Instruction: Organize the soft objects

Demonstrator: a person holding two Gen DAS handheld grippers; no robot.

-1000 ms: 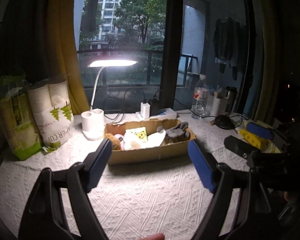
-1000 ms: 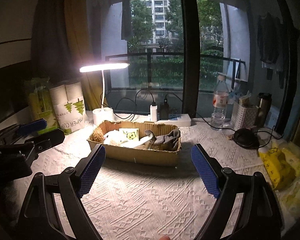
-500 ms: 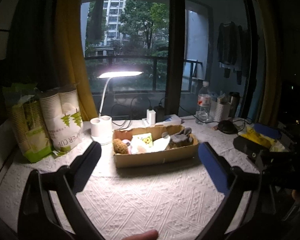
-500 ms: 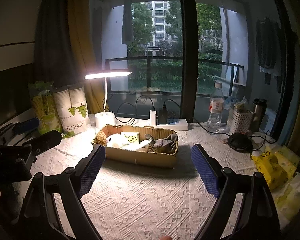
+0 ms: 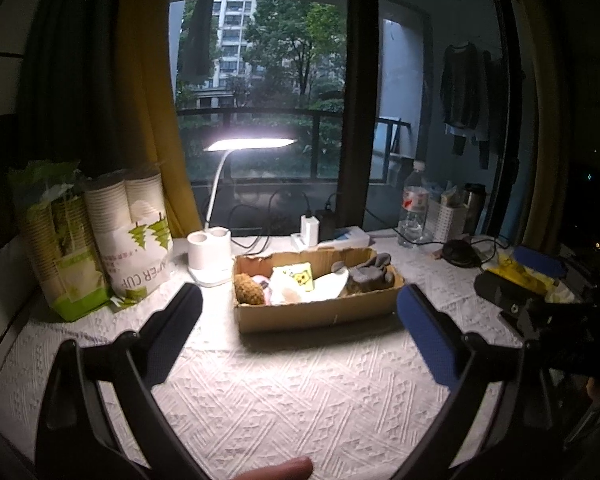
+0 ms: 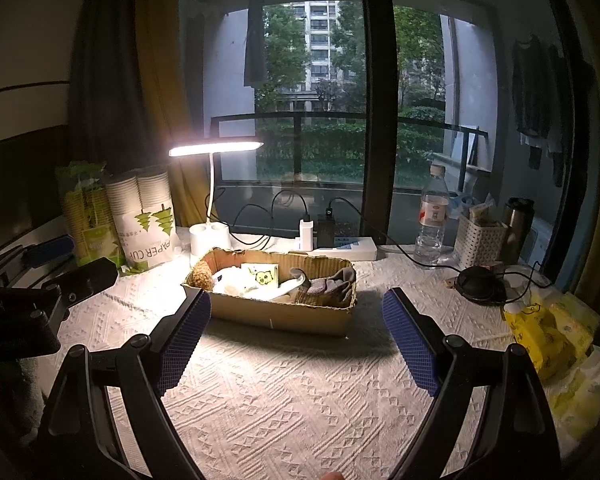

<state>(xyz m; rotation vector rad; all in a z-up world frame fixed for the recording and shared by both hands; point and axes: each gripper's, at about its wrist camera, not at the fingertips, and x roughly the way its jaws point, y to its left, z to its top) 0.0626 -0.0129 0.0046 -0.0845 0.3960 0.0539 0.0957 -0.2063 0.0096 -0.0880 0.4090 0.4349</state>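
Now both the left gripper [image 5: 298, 328] and the right gripper [image 6: 296, 334] are wide open and empty; reaching carelessly could push the light cardboard box [image 6: 278, 312] into the lamp [image 6: 210, 236].

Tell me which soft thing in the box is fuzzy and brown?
The round brown fuzzy toy at the left end of the cardboard box. The pack beside it is yellow and white; the soft things at the right end are grey.

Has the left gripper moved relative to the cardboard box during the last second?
Yes. The left gripper has drawn back and risen: the cardboard box now looks smaller and farther beyond its open jaws.
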